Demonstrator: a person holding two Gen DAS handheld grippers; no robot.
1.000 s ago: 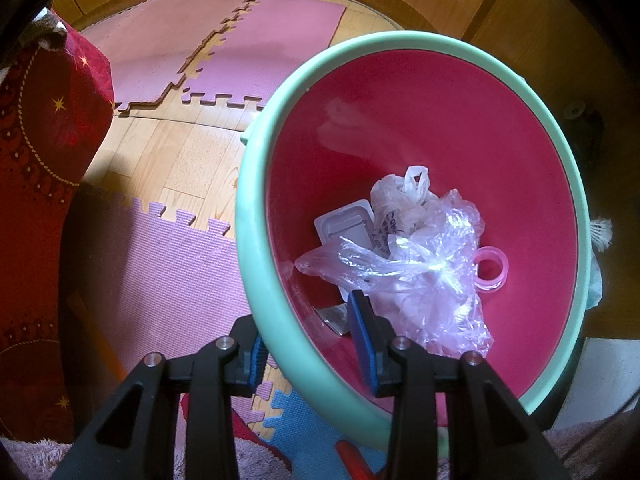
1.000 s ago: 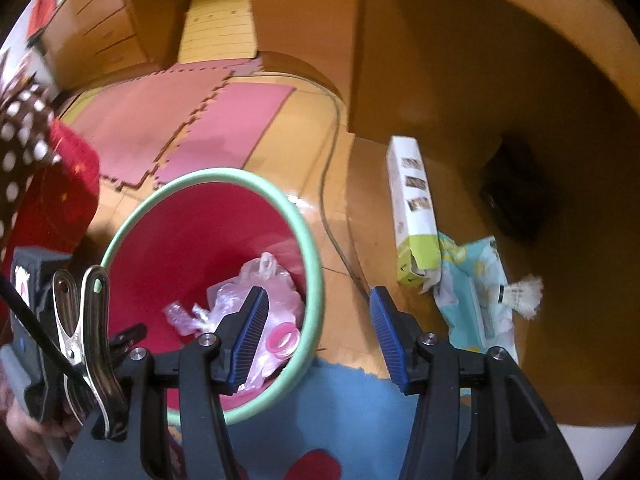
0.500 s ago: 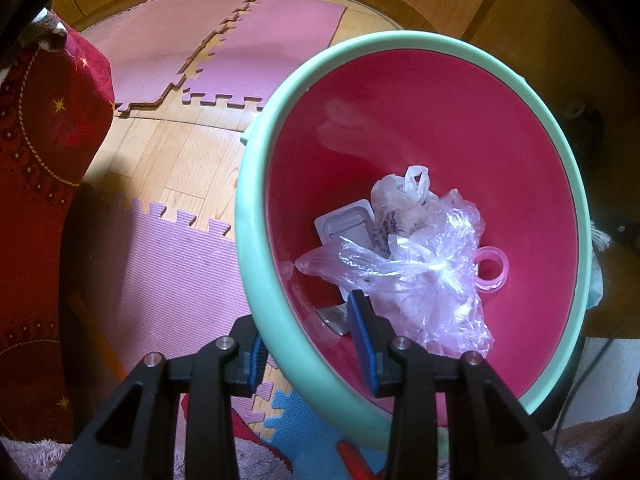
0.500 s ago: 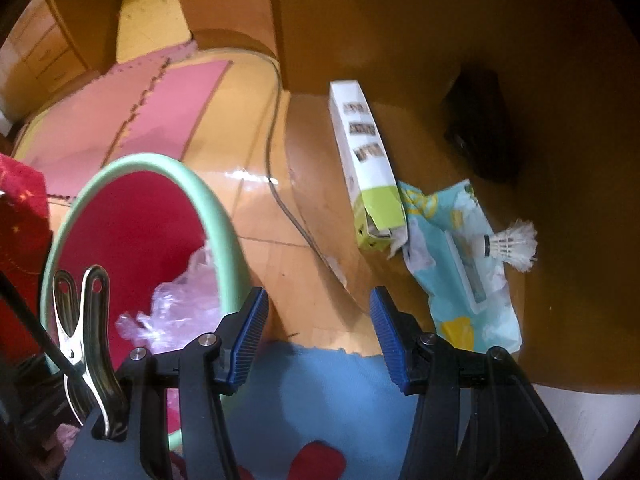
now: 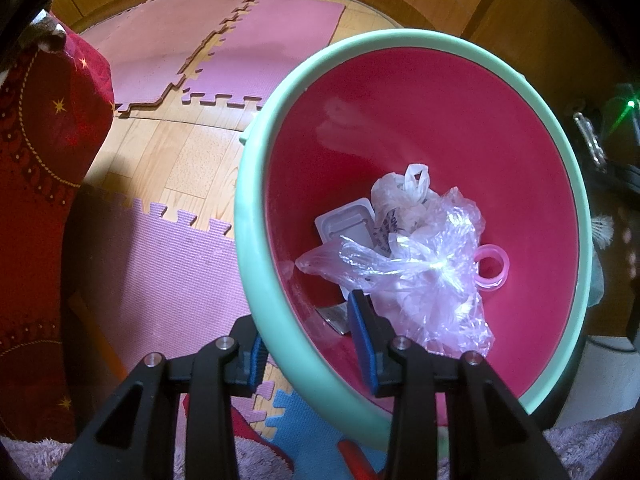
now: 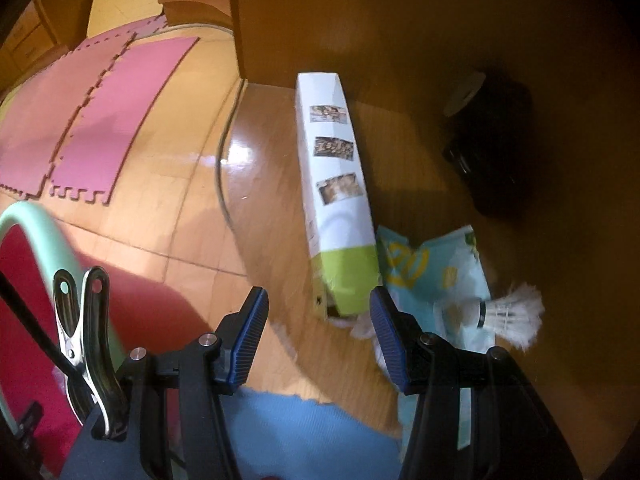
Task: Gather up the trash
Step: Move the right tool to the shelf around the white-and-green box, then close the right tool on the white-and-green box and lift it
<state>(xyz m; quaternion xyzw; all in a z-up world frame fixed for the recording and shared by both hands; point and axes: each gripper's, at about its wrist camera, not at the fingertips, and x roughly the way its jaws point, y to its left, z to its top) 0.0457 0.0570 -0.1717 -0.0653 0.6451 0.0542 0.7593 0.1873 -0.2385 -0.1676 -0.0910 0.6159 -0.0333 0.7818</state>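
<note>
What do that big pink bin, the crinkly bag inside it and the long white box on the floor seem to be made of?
Bin: looks like moulded plastic, smooth, with a pink inside and a thick mint-green rim. Crinkly bag: thin clear plastic film, seen in its glints, creases and see-through look. Long white box: probably printed cardboard, going by its flat folded sides, photo panels and open flap end.

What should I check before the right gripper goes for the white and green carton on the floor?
1. Left gripper clamped on the mint-green rim of the red-lined bin: ok.
2. Right gripper open, nothing between the pads: ok.
3. White and green cardboard carton in front of the right gripper, lying flat on the wooden floor: ok.
4. Carton's near end centred between the fingers: ok.
5. Room left in the bin above the clear plastic bags: ok.
6. Carton empty: cannot tell.
</note>
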